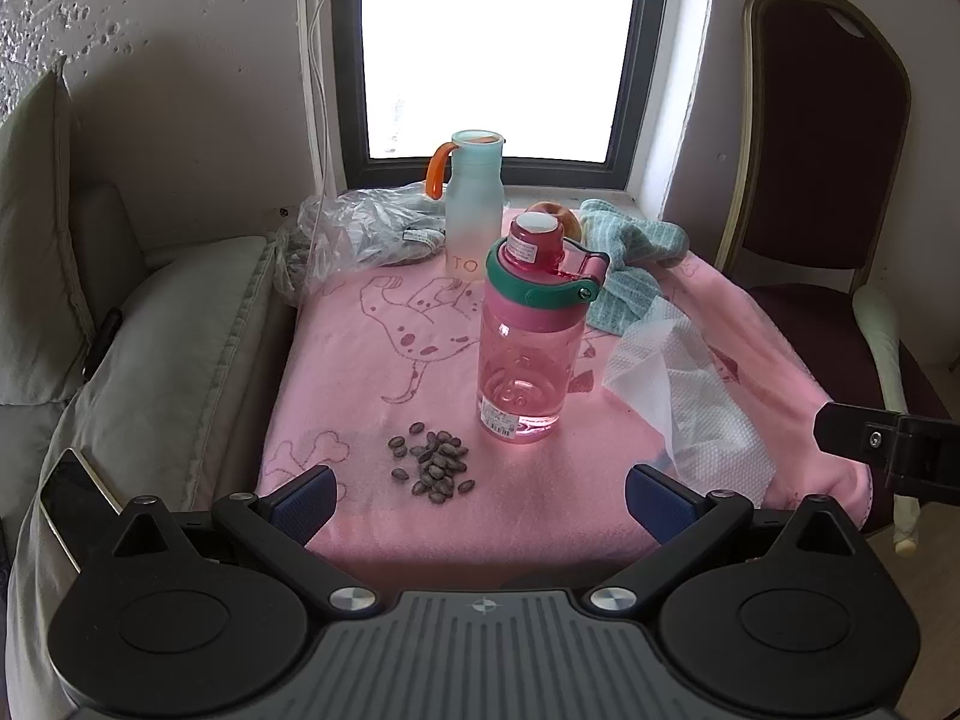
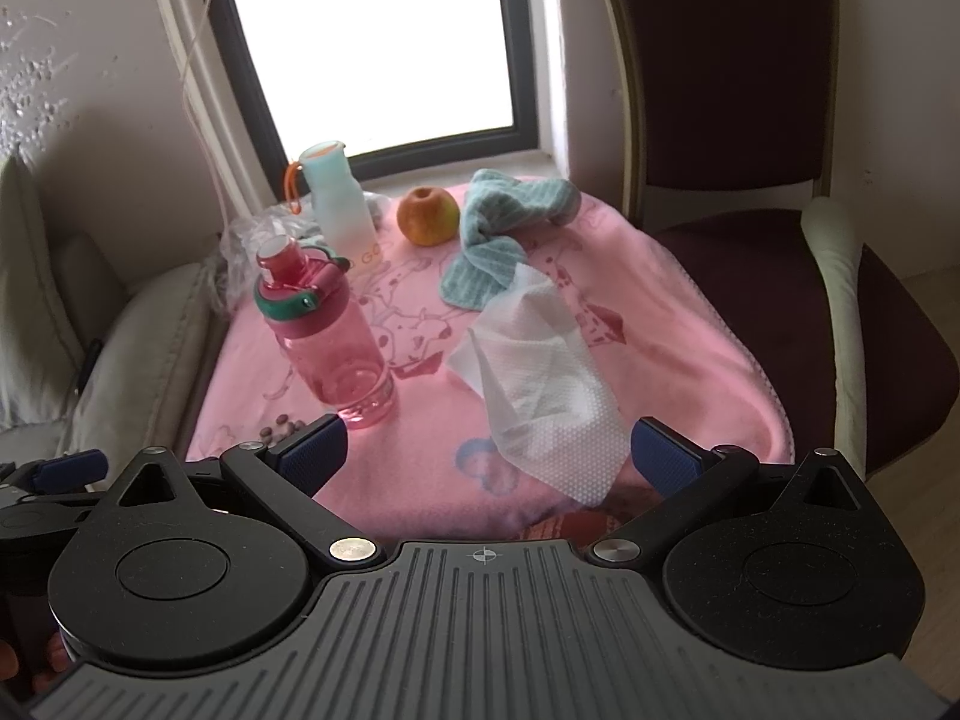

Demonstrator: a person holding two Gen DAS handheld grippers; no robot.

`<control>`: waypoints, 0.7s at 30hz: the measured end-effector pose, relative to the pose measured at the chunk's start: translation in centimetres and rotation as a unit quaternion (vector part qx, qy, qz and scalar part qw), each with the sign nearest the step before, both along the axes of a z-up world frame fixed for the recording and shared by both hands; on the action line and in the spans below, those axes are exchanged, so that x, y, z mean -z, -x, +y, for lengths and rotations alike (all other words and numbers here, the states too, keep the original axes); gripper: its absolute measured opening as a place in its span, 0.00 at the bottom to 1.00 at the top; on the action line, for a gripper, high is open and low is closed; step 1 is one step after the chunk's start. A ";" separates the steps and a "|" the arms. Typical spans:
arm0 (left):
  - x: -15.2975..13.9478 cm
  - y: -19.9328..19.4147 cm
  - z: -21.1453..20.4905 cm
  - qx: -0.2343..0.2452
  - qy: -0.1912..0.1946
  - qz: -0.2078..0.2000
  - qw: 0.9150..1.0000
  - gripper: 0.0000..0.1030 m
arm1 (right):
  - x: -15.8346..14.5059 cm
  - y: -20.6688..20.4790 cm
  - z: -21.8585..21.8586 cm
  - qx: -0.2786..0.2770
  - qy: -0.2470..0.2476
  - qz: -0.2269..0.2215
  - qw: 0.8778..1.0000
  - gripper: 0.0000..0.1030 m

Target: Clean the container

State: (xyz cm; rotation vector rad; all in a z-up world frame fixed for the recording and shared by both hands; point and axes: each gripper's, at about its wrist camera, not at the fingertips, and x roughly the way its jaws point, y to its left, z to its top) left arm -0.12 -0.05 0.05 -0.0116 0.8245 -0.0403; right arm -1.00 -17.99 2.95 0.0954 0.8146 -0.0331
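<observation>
Pink bottle (image 1: 521,354) upright mid-blanket (image 1: 360,360), seeds (image 1: 431,459) just before it | left wrist view: left gripper (image 1: 477,501) wide, empty, above the blanket's near edge | right wrist view: right gripper (image 2: 487,450) wide, empty; white wipe (image 2: 540,384) lies between its pads; bottle to the left.

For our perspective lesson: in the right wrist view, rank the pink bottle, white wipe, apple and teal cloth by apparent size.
1. white wipe
2. pink bottle, close; nearness inflates both
3. teal cloth
4. apple
</observation>
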 end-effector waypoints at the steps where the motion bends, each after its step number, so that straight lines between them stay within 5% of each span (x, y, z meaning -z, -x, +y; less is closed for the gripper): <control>1: 0.0 0.0 0.1 0.000 0.000 0.001 1.000 0.99 | 0.0 0.0 0.3 0.000 0.001 0.000 1.000 1.00; 21: 0.2 -0.1 0.4 -0.005 -0.003 0.005 1.000 0.99 | -0.1 -0.2 -0.5 -0.004 -0.006 0.005 1.000 1.00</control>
